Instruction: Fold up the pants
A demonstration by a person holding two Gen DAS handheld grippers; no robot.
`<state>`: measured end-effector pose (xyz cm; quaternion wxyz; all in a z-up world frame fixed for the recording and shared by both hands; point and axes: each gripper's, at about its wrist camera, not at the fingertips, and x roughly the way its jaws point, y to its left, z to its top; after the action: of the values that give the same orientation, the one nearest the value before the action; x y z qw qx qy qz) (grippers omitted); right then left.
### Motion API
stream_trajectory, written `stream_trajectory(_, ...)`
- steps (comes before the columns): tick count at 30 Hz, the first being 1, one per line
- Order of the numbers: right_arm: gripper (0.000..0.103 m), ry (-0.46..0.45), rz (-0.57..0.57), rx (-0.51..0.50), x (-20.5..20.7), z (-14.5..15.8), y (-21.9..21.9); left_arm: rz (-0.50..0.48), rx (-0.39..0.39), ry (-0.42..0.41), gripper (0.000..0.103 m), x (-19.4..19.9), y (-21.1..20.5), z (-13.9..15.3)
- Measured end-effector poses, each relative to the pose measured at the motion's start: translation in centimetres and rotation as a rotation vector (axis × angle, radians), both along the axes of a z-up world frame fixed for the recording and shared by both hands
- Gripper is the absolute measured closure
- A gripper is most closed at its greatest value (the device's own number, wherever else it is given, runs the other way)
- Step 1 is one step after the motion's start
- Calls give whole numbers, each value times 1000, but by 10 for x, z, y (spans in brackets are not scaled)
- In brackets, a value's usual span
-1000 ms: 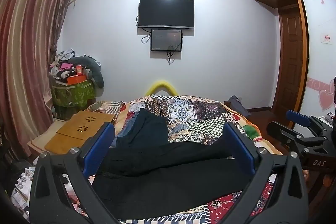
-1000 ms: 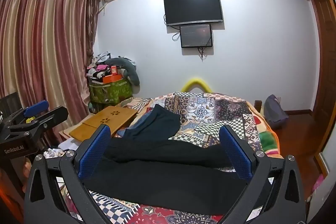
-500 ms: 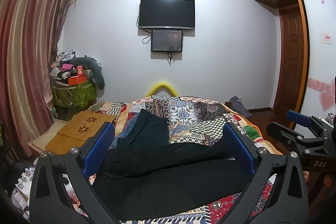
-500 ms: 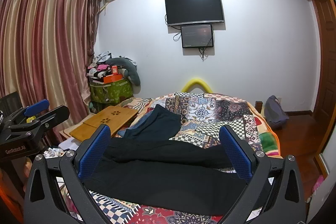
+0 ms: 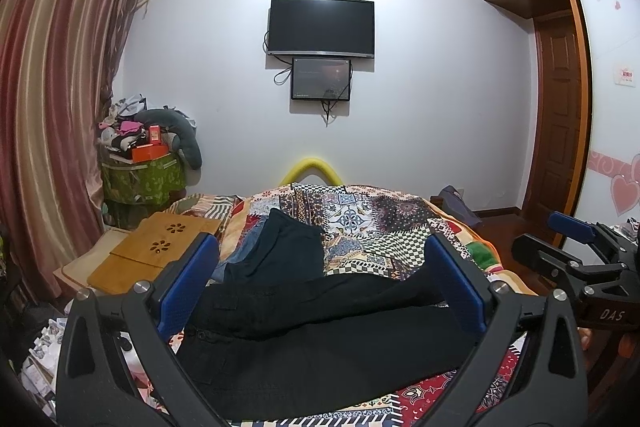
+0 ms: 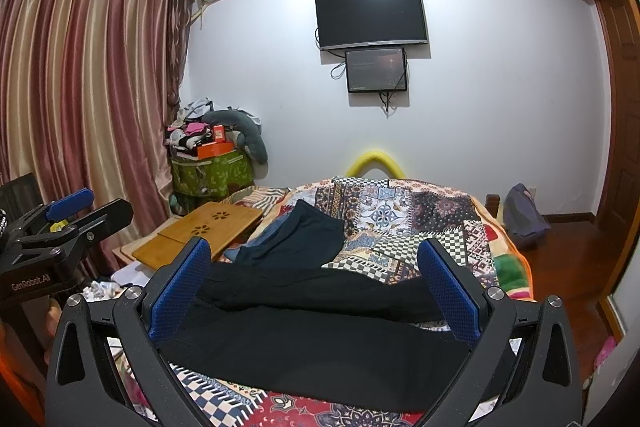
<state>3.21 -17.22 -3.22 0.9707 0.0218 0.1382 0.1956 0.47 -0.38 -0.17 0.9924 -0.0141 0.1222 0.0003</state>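
Blue-padded fingers (image 5: pixel 188 287) of both grippers gape wide, empty, above black pants (image 5: pixel 320 339) spread across the patchwork quilt's (image 5: pixel 360 215) near edge.

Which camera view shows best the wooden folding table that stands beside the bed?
The right wrist view: the wooden folding table shows its whole top, clear of the fingers. In the left wrist view, the table sits lower, with its near corner behind the left gripper.

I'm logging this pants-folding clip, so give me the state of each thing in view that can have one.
Left gripper: open, empty.
Right gripper: open, empty.
Black pants: spread flat across the patchwork quilt, unfolded, legs apart.
Dark navy garment: lying loose behind the pants.
Large wall television: screen dark.
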Motion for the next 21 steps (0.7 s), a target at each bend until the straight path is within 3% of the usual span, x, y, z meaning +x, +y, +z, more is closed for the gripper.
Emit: stream_trajectory(21, 0, 6, 0, 3, -1, 3, 0, -5, -8, 0, 0, -1, 1, 0)
